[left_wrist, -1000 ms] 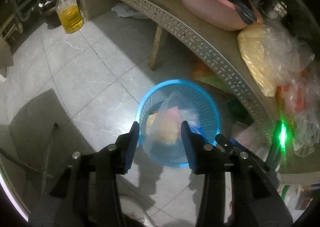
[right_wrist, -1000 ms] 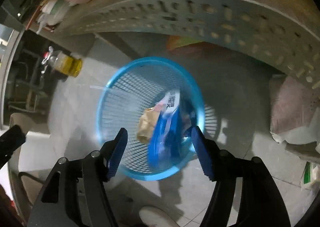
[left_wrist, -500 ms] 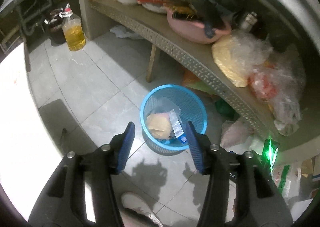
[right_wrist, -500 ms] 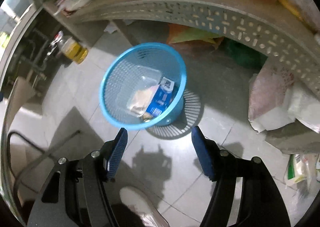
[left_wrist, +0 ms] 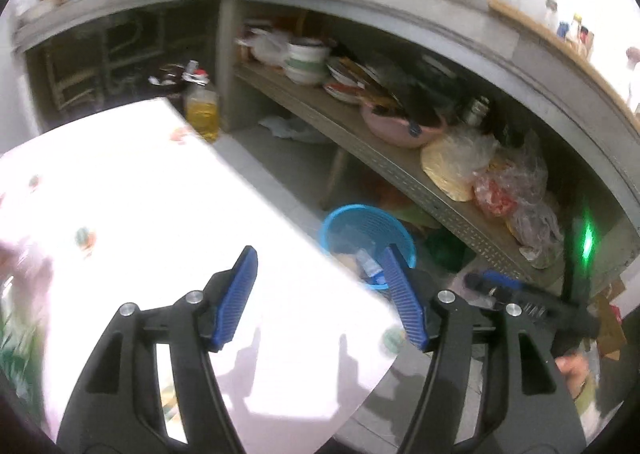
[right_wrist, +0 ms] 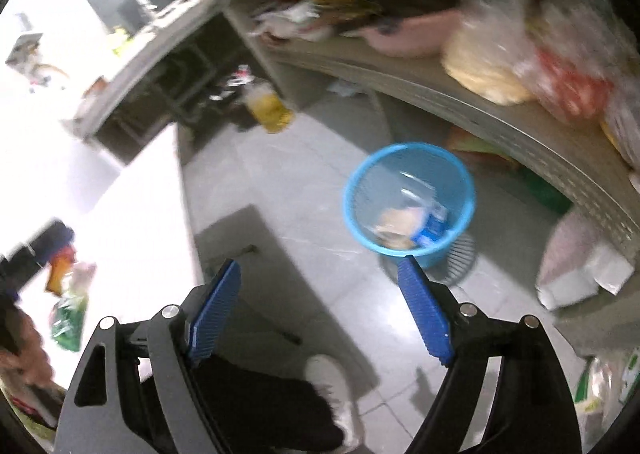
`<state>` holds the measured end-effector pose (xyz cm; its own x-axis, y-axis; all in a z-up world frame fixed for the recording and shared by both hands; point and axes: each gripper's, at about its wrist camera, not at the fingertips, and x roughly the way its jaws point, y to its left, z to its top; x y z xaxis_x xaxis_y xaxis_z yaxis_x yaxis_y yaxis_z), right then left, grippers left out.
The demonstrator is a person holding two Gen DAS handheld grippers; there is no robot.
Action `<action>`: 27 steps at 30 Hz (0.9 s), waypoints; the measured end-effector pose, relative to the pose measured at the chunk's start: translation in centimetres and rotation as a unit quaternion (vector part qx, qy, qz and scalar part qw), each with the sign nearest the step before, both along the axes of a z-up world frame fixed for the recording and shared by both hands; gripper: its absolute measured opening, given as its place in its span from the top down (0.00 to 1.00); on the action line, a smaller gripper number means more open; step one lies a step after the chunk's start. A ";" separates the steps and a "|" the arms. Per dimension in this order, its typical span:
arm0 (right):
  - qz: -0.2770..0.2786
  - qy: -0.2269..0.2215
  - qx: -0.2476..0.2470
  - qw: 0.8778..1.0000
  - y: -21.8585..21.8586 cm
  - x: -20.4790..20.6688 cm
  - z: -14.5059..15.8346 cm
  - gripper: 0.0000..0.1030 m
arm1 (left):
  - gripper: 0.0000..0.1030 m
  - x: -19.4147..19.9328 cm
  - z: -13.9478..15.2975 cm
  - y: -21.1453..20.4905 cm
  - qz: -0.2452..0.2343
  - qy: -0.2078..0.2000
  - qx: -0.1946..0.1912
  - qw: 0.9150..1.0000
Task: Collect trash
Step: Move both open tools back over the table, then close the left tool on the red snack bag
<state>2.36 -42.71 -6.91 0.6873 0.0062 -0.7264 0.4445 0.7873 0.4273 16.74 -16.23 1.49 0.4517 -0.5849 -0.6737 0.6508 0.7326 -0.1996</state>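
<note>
A: Trash [right_wrist: 412,224] lies in the blue basket [right_wrist: 408,158] on the floor, just below the shelf [right_wrist: 520,138]: a tan wad and a blue-white packet.

B: And the fingers?

A: Left gripper [left_wrist: 320,298] is opening, nothing between its fingers [left_wrist: 236,298]; it hangs over the white desk [left_wrist: 160,214]. Right gripper [right_wrist: 320,310] is opening too, empty, over the floor, near side of the basket.

B: More on the desk?

A: Wrappers [right_wrist: 70,294] at its left, blurred.
</note>
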 end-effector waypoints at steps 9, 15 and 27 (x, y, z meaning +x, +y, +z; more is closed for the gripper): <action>0.096 -0.008 0.003 0.995 6.6 2.9 3.1 0.23 | 0.34 -4.8 0.5 15.2 0.113 -0.038 -0.029 0.992; 0.151 0.004 0.011 0.988 11.2 5.2 3.9 0.23 | 0.33 -7.1 0.1 21.5 0.170 -0.060 -0.043 0.983; 0.247 0.023 0.032 0.968 20.6 10.4 4.6 0.23 | 0.33 -6.0 0.6 29.5 0.265 -0.092 -0.065 0.958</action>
